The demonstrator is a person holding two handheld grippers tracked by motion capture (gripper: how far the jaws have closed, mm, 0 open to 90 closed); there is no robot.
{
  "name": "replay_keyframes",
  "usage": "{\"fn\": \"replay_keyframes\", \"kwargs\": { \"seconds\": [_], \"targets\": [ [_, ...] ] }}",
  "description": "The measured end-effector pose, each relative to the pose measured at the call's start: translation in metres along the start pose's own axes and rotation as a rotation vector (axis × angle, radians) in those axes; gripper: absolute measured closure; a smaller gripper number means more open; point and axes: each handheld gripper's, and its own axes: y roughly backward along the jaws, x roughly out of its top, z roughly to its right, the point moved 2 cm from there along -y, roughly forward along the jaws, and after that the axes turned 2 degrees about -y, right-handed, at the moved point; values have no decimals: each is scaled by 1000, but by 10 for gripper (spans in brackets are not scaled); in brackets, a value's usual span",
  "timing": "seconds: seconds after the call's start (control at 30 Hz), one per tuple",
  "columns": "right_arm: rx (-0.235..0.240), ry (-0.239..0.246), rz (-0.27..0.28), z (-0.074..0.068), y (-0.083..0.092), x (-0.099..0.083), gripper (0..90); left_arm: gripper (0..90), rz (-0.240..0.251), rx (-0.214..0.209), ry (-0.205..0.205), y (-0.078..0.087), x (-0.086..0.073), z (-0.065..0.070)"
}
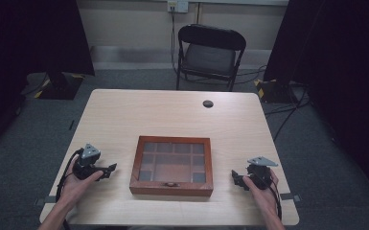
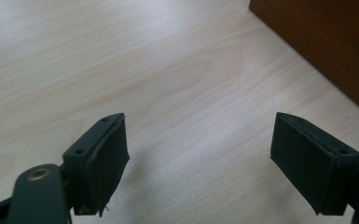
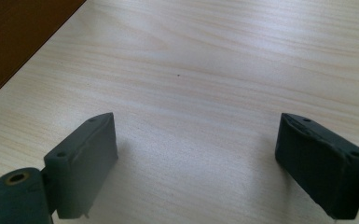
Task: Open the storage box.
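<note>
A shallow brown wooden box with a glass lid and a small front latch lies shut near the table's front edge, several compartments visible through the glass. My left gripper rests in a hand to the left of the box, pointing at it, open with nothing between its jaws. My right gripper is held to the right of the box, pointing at it, also open and empty. One brown side of the box shows at the upper right of the left gripper view, and the box fills the upper left corner of the right gripper view.
The light wooden table has a round black cable port near its far edge. A black folding chair stands behind the table. Dark curtains hang at both sides, and cables lie on the grey floor at the right.
</note>
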Motion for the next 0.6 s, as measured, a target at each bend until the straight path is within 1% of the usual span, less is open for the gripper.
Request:
{"fn": "replay_keyframes", "kwargs": {
  "seconds": [0.03, 0.1, 0.13, 0.27, 0.3, 0.33, 0.4, 0.47, 0.5, 0.53, 0.57, 0.6],
  "targets": [
    [0, 0, 0, 0, 0, 0, 119, 193, 16, -2, 16, 1, 1, 1],
    [1, 0, 0, 0, 0, 0, 119, 207, 20, -2, 15, 2, 2, 2],
    [0, 0, 0, 0, 0, 0, 119, 213, 26, -10, 17, 5, 4, 2],
    [0, 1, -1, 0, 0, 0, 119, 199, 34, -32, 55, 8, 5, 3],
    [0, 1, -1, 0, 0, 0, 119, 199, 34, -32, 55, 8, 5, 3],
    [1, 1, 0, 0, 0, 0, 119, 199, 31, -43, 61, 10, 6, 3],
    [2, 2, 0, 0, 0, 0, 117, 200, 42, -60, 81, 12, 8, 3],
    [5, 5, 0, 1, 0, 0, 116, 206, 46, -78, 87, 15, 10, 4],
    [4, 5, 0, 1, 0, 0, 117, 207, 46, -78, 87, 15, 10, 4],
    [5, 5, 0, 1, 0, 0, 117, 208, 57, -96, 90, 18, 12, 6],
    [5, 5, 0, 1, 0, 0, 117, 209, 57, -96, 90, 18, 12, 6],
    [4, 5, 0, 1, 0, 0, 117, 209, 69, -102, 86, 20, 14, 8]
  ]
}}
